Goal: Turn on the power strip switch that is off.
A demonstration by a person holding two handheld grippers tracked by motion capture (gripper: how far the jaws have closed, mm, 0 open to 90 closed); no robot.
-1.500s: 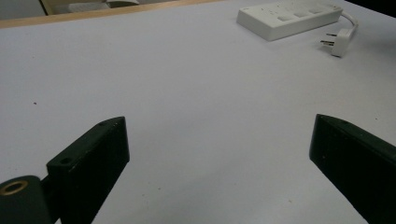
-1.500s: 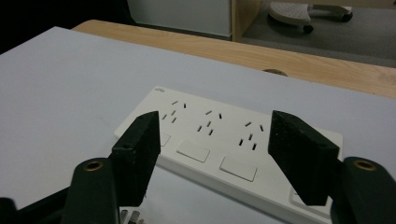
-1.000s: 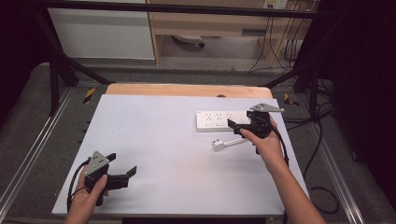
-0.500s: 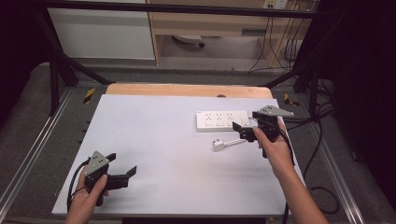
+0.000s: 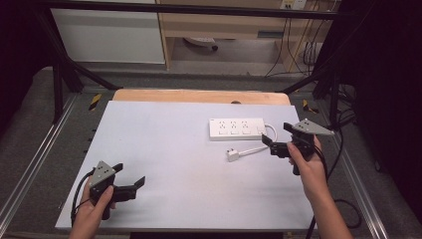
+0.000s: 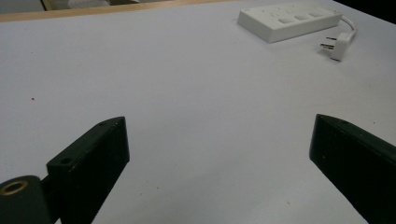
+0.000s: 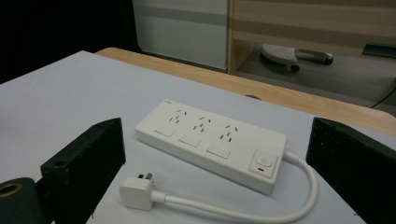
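Tongs on the right (image 5: 278, 141), jaws spread wide and empty, hover over the white table (image 5: 169, 149) facing a white power strip (image 7: 212, 142) just ahead. Its plug (image 7: 136, 192) lies nearer, between the jaws in the right gripper view, cord (image 7: 261, 212) looping back to the strip. Left tongs (image 5: 130, 178), equally wide and empty, sit well apart from both at the table's near corner.

white table (image 5: 164, 149) with wooden far edge, grey floor (image 5: 30, 119), wooden shelving (image 5: 224, 25), black frame bars (image 5: 59, 74)
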